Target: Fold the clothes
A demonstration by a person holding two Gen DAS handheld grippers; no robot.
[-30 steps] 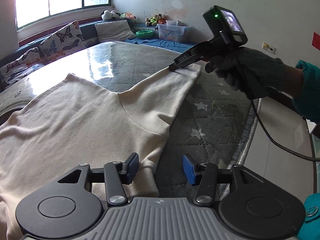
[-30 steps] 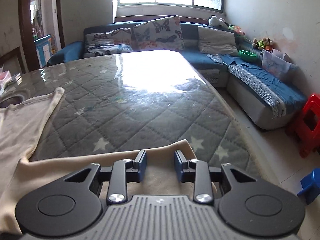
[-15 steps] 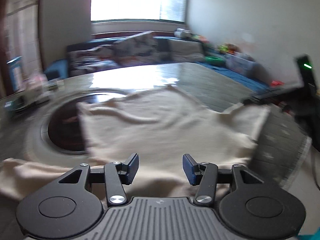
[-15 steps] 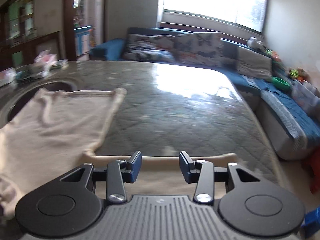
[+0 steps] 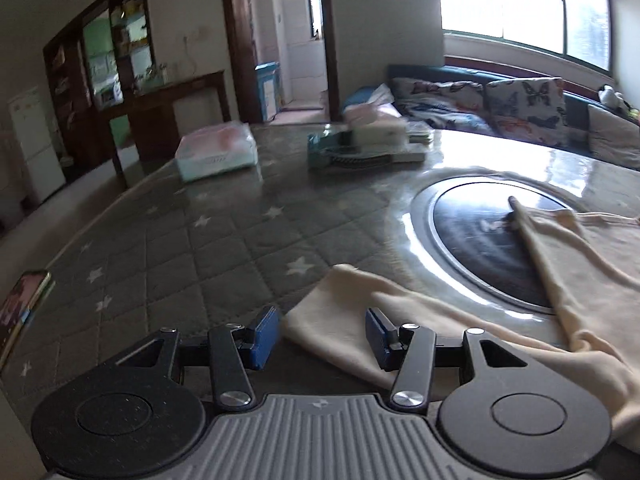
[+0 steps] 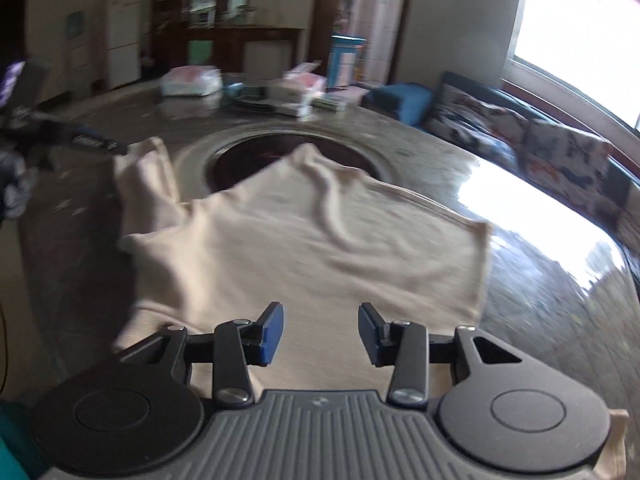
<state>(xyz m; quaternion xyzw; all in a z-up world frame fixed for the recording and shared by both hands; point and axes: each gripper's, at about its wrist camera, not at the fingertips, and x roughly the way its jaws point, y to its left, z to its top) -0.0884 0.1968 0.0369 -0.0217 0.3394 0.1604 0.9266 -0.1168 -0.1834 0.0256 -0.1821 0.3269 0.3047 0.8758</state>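
Left wrist view shows the left gripper (image 5: 322, 338) gaping over a sleeve end (image 5: 340, 312) of the cream top (image 6: 304, 248) spread on the quilted table (image 5: 208, 248); right gripper (image 6: 320, 334) gapes empty above its body; soft, light, floppy knit, likely best pinched at cuff or hem.

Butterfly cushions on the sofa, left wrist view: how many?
2. One butterfly cushion lies at the sofa's left end; the other stands right beside it. More may be hidden past the frame edge.

One cream garment (image 6: 304, 248), two grippers, one phone (image 5: 22, 312), several boxes
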